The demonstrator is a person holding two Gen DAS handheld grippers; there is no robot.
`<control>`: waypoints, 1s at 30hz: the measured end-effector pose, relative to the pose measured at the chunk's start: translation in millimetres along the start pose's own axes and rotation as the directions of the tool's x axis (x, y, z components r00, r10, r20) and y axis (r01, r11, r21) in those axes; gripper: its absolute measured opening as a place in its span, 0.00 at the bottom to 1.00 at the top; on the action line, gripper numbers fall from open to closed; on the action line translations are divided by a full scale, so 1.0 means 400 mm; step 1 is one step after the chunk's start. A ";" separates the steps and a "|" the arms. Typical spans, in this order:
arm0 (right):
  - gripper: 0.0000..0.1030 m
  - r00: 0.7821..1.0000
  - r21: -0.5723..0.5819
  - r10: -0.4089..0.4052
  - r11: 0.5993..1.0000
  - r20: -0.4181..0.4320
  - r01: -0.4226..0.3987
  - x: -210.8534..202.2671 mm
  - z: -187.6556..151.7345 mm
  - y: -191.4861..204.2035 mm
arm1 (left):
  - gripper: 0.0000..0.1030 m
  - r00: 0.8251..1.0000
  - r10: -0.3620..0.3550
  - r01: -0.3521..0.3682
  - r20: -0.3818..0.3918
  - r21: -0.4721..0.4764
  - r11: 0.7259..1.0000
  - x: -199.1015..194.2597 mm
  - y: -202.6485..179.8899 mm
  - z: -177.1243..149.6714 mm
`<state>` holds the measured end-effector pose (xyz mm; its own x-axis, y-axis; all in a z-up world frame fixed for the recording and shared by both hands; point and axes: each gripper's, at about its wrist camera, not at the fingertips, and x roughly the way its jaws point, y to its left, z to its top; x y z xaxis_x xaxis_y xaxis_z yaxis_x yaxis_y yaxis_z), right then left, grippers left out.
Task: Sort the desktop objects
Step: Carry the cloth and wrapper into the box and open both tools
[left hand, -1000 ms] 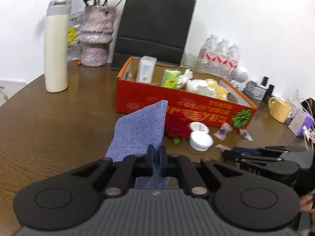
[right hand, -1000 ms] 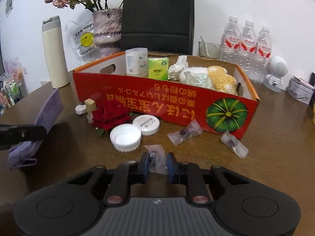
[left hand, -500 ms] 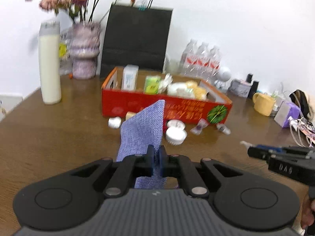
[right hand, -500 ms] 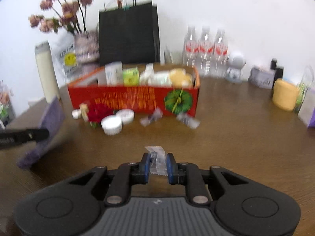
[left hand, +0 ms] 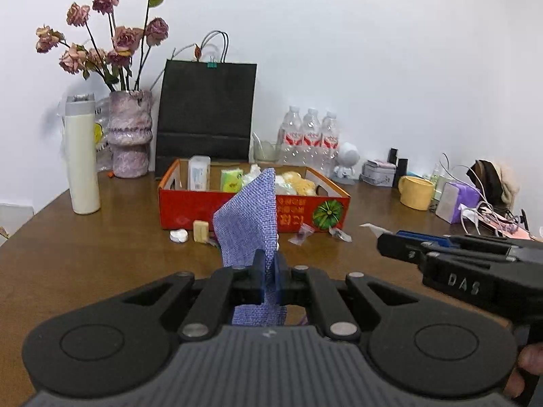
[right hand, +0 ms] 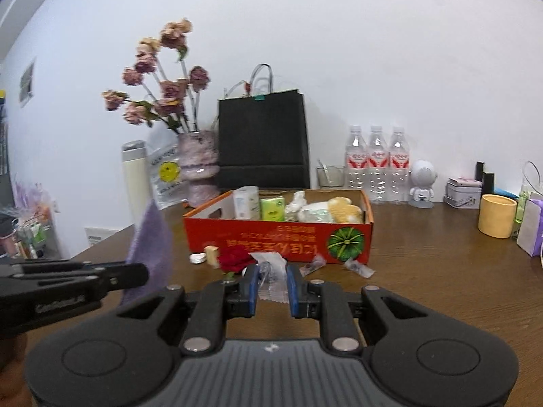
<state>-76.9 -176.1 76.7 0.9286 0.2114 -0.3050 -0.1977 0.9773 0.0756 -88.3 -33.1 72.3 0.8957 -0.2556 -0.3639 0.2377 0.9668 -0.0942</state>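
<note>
My left gripper (left hand: 269, 268) is shut on a blue-purple woven cloth pouch (left hand: 249, 222) and holds it upright above the table. The pouch also shows in the right wrist view (right hand: 151, 249), with the left gripper (right hand: 135, 274) beside it. My right gripper (right hand: 271, 283) is shut on a small clear plastic packet (right hand: 271, 271), held above the table. The right gripper shows at the right of the left wrist view (left hand: 387, 246). The red cardboard box (right hand: 281, 237) holds tissue packs and soft items. A red rose (right hand: 234, 259), a wooden block (right hand: 212, 254) and clear packets (right hand: 358, 266) lie before the box.
A black paper bag (left hand: 207, 112), a vase of dried flowers (left hand: 129, 132), a white flask (left hand: 81, 156) and water bottles (left hand: 309, 135) stand behind the box. A yellow mug (left hand: 415, 191) and cables lie at the right. The brown table (right hand: 441, 288) spreads around.
Both grippers have pulled back from the box and risen, each keeping its hold. The pouch now stands more upright. The box and loose items look farther away.
</note>
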 end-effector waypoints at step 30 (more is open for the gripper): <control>0.16 0.996 0.046 0.019 0.999 -0.092 -0.015 0.571 0.300 -0.110 | 0.06 1.000 -0.015 0.015 -0.012 -0.047 0.999 0.515 0.179 0.338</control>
<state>181.5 -171.8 117.8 0.8917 0.2304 -0.3895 -0.1971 0.9725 0.1239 164.0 -16.6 116.1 0.8875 -0.2704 -0.3732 0.2328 0.9619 -0.1433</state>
